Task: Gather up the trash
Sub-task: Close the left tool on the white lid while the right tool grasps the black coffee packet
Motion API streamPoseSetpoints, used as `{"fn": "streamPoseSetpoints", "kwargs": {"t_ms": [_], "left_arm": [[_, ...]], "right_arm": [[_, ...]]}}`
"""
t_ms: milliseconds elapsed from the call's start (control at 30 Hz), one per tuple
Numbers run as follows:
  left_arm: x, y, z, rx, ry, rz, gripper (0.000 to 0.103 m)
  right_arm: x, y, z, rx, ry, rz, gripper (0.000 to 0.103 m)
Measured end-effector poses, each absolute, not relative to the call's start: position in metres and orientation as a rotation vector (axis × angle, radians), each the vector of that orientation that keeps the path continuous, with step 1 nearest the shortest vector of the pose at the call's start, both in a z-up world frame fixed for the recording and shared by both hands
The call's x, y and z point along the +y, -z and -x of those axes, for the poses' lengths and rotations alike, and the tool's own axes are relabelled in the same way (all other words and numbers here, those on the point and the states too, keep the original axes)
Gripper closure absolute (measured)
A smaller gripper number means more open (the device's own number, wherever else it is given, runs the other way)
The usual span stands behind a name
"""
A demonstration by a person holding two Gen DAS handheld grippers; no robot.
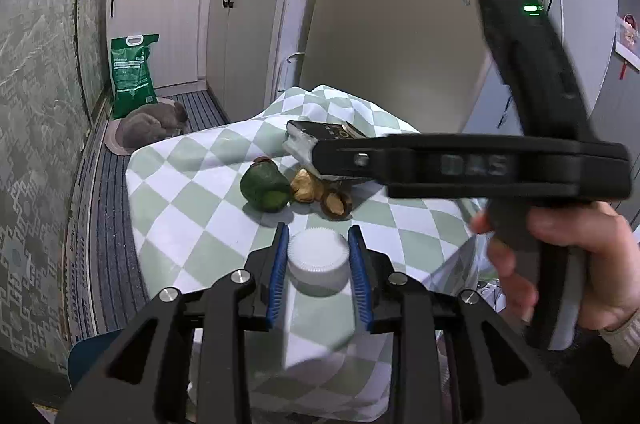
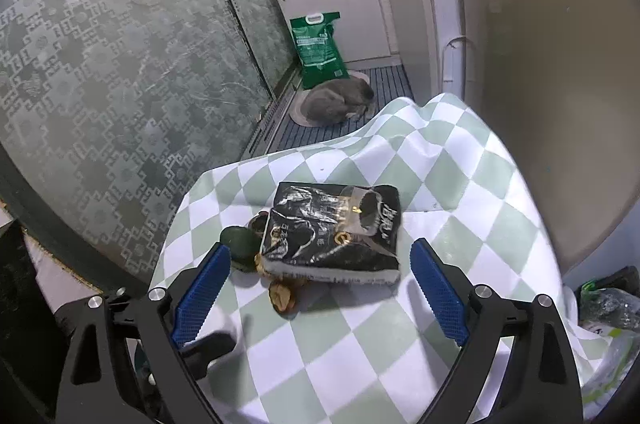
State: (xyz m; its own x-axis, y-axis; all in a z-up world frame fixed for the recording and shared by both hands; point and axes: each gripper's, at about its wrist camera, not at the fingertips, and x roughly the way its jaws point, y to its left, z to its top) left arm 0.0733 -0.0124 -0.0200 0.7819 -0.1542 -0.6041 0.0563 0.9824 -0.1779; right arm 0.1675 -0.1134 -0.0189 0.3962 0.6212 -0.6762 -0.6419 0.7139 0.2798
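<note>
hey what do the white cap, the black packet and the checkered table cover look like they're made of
White cap: likely matte moulded plastic; fine ridges ring its top edge.
Black packet: thin glossy plastic film, going by its crinkles and bright glints.
Checkered table cover: smooth and faintly shiny, draping in soft folds; coated cloth or vinyl, hard to say which.

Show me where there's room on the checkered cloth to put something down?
Bare cloth lies between the black packet and the near edge, and past the packet toward the fridge. It is crowded around the green fruit and nut shells beside the packet.
</note>
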Motion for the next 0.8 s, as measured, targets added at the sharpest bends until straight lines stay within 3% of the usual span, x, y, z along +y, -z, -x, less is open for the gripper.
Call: {"fn": "streamPoseSetpoints", "kwargs": {"t_ms": [333, 467, 800], "left_arm": [[-0.008, 0.018, -0.057, 0.651, 0.138, 0.157, 0.071], [-0.006, 0.019, -0.055, 0.654, 0.136, 0.158, 0.071], [0.005, 0.012, -0.046, 0.618, 0.121, 0.181, 0.071]], "right_arm": [[-0.094, 0.034, -0.181, 0.869, -0.714, 0.062, 0.011], [-0.091, 0.033, -0.182, 0.872, -0.726, 0.07, 0.029], [-0.096, 0.023, -0.177, 0.868, -0.757, 0.057, 0.032]]}}
